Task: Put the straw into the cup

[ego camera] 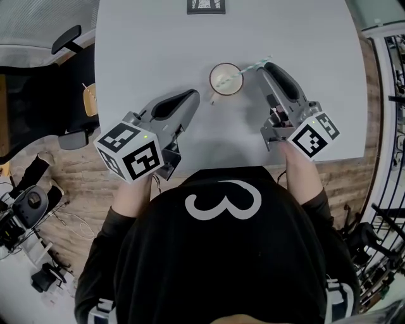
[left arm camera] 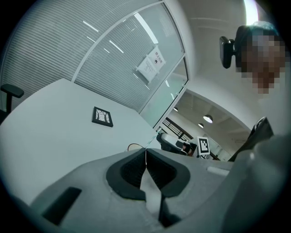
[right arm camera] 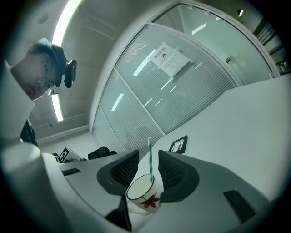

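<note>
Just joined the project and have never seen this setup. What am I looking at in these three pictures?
There is no robot arm here. A person holds a hand-operated two-jaw gripper in each hand, and the patterned cubes are part of those grippers.

The head view comes from a camera on the person's head, looking down at a white table. The other two views come from cameras riding on the left gripper and the right gripper, each looking along its own jaws.

On the table stands a cup with a striped straw already in it. A small dark frame lies at the far edge.

The left gripper's jaws are together with nothing between them. The right gripper's jaws are apart on either side of the straw, with a gap on both sides, so nothing is held.
</note>
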Demonstrator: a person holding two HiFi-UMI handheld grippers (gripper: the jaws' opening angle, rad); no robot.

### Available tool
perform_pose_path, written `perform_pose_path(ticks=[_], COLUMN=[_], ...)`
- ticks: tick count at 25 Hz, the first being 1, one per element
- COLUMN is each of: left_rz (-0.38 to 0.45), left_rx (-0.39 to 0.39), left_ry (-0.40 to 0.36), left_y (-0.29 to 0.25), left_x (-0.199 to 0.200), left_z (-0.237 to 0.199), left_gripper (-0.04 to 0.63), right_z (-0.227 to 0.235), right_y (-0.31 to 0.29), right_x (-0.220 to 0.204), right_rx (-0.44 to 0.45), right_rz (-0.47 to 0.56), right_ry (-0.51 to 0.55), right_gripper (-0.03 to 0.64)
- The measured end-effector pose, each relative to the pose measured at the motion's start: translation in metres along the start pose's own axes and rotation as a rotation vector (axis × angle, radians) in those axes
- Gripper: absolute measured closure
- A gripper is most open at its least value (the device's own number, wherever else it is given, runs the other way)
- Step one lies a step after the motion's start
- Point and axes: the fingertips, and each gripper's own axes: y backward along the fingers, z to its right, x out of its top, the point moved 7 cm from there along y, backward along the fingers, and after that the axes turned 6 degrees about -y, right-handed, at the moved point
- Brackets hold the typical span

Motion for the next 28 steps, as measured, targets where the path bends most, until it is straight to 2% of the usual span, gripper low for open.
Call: perform_pose_path(ticks=[5,10,16,23,28], left_rz=[0.019,0.038,0.075,0.121,0.168], left_rx=[-0.004,-0.014,-0.044,-0.078,-0.101], left_ry=[-0.022,-0.056,-0.119,-0.187,-0.237], left_y=[0.015,0.036,0.053,0.078,0.096], left_x=[-0.007,-0.004,0.008,0.023,0.038], left_z=[0.024,0.026,0.057,0.086,0.111], left_gripper=[0.578,0.578,0.578,0.578,0.578], right_z=[-0.013,-0.041,-0.070,-0.122,-0.166], right_y=[0.031,0.037,0.064,0.078,0.089], right_x=[0.010,0.017,0.020,0.024,0.034], right_rx=[-0.030,-0.009,0.002,0.124,0.295], right_rz=[0.080,0.140,0.167,0.152,0.140], right_ry=[0.038,0.081,0.124,0.167,0.118], right_gripper=[0.517,0.517,0.517,0.566,0.578])
